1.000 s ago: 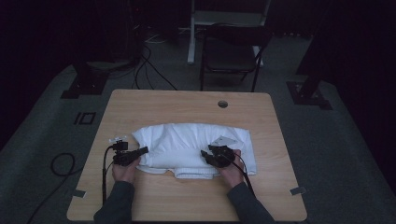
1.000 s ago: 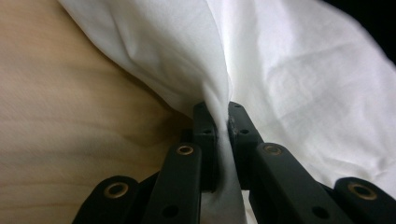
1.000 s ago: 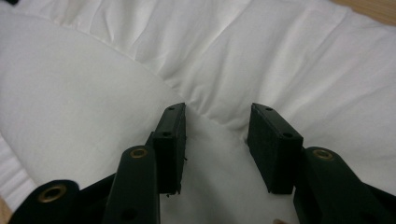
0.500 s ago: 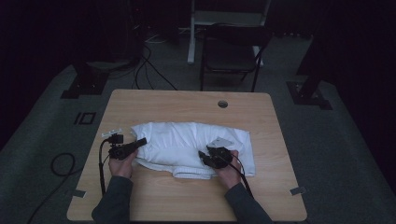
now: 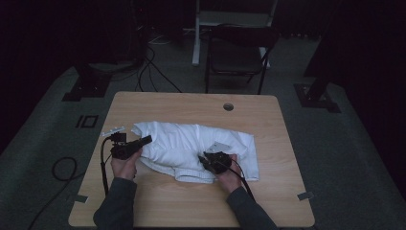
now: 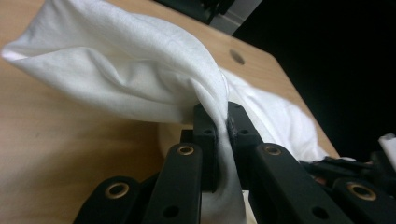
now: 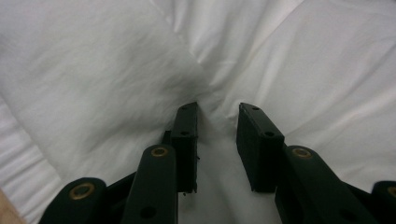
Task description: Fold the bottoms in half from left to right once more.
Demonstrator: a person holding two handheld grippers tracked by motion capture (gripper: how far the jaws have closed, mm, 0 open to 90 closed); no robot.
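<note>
Cloth [image 5: 191, 143] lifts at frame left, pinched by left gripper [image 6: 223, 122]; right gripper [image 7: 217, 114], just closing, isn't pinching yet.

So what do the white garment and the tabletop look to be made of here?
The white garment looks like thin, soft matte fabric, probably cotton knit: it bunches into loose folds where the left gripper pinches it. The table looks like light wood or wood-look laminate, smooth, with faint grain; which of the two is unclear.
</note>
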